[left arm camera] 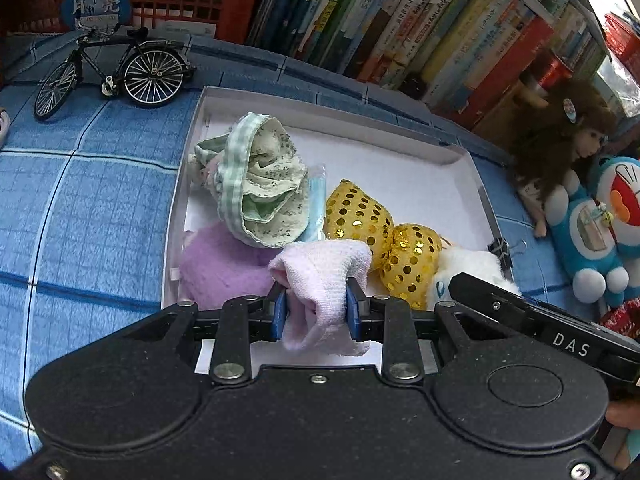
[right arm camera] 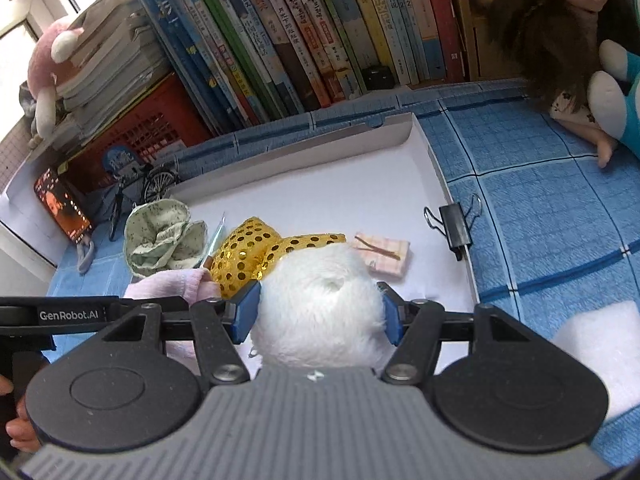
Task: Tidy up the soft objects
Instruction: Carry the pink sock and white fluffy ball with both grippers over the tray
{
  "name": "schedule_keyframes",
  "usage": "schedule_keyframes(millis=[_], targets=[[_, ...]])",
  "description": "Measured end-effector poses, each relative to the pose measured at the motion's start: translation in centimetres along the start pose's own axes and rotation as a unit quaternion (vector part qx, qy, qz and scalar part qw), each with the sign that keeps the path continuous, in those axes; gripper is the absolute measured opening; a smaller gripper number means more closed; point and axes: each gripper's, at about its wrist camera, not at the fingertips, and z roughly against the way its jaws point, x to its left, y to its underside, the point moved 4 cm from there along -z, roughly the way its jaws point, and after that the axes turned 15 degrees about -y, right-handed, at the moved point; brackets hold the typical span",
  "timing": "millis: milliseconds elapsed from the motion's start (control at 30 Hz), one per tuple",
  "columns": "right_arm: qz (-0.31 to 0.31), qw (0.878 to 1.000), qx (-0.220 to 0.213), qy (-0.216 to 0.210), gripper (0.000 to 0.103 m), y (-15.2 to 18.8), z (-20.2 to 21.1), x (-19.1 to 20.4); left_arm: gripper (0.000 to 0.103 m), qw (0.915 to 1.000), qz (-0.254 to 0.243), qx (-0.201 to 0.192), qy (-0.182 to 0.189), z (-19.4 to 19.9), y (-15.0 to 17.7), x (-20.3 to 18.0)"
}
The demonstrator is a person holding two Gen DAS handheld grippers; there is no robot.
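Left wrist view: both grippers carry soft items over the shallow white cardboard tray (left arm camera: 460,152).
Left gripper (left arm camera: 316,310) jaws pinch a pale pink towelling cloth (left arm camera: 324,276); right gripper (right arm camera: 318,310) jaws hug a fluffy white plush (right arm camera: 320,308). Lower each onto bare tray floor before releasing.

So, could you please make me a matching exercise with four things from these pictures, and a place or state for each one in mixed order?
Things:
1. pink cloth
2. white fluffy toy
3. binder clip
4. model bicycle

Places or states:
a. clipped on the white box edge
b. between the right gripper fingers
c. on the blue checked cloth, outside the box
d. between the left gripper fingers

Pairs: 1-d, 2-b, 3-a, 4-c
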Motion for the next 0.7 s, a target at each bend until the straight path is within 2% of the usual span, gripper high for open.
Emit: schedule_keyframes(millis=[433, 700], targets=[[0.021, 1.0, -0.011, 0.011, 0.064, -1.3, -1.6, 0.1, 0.028, 0.9999, 0.008, -0.008, -0.012, -1.4, -1.7, 0.0], [0.06, 0.998, 0.005, 0.025, 0.064, -0.4, -1.5, 0.8, 0.03, 0.9997, -0.006, -0.013, -0.018, -1.4, -1.2, -0.3]])
